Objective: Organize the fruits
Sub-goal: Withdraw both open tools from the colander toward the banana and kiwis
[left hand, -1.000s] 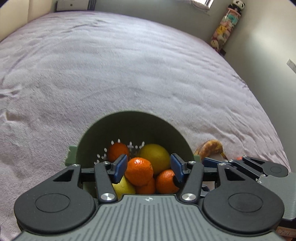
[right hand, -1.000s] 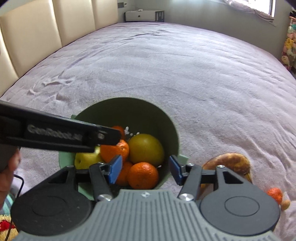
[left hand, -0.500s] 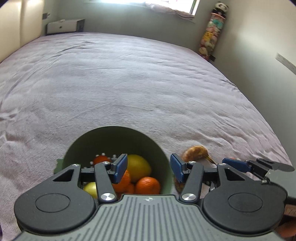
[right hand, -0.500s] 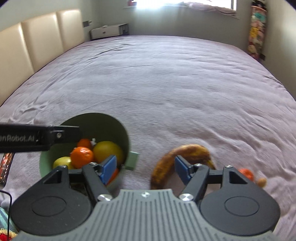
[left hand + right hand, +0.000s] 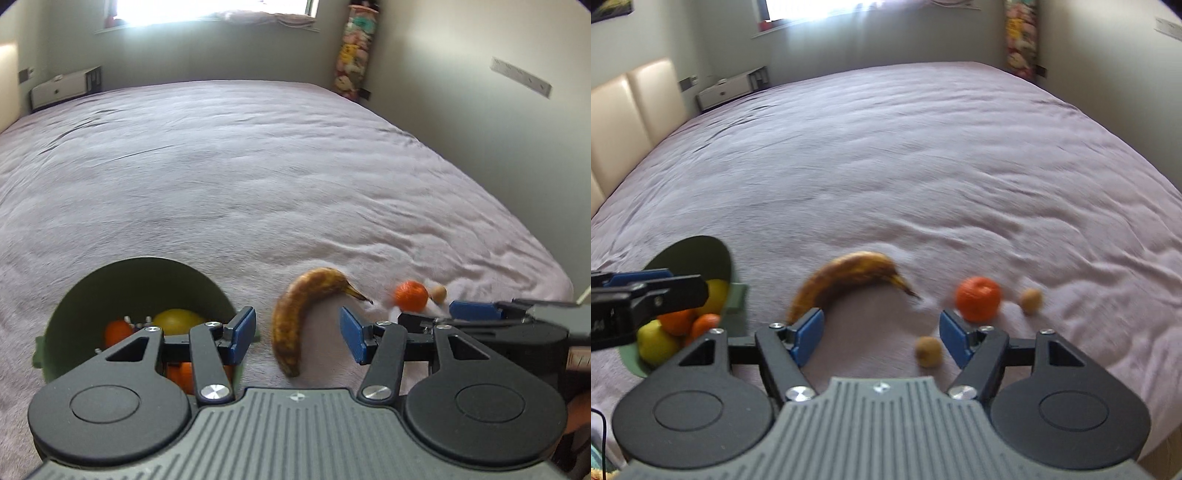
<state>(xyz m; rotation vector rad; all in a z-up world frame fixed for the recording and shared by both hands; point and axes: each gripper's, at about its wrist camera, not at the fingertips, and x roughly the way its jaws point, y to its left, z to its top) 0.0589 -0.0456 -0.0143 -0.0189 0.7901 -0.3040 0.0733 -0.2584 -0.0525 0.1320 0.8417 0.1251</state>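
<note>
Daylight is pouring from the blown-out window (image 5: 207, 11), the bed (image 5: 258, 166) is bowing under fisheye distortion, and motion blur is smearing the banana (image 5: 849, 277) and orange (image 5: 978, 298).

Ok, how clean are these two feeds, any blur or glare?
Left wrist view: tangerine and banana smeared by motion, window blown out. Right wrist view: same smear on the fruit, window glare up top, bed bowed by the fisheye.

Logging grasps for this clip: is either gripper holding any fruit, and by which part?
Nothing is held. The left gripper and right gripper are both open and empty.
</note>
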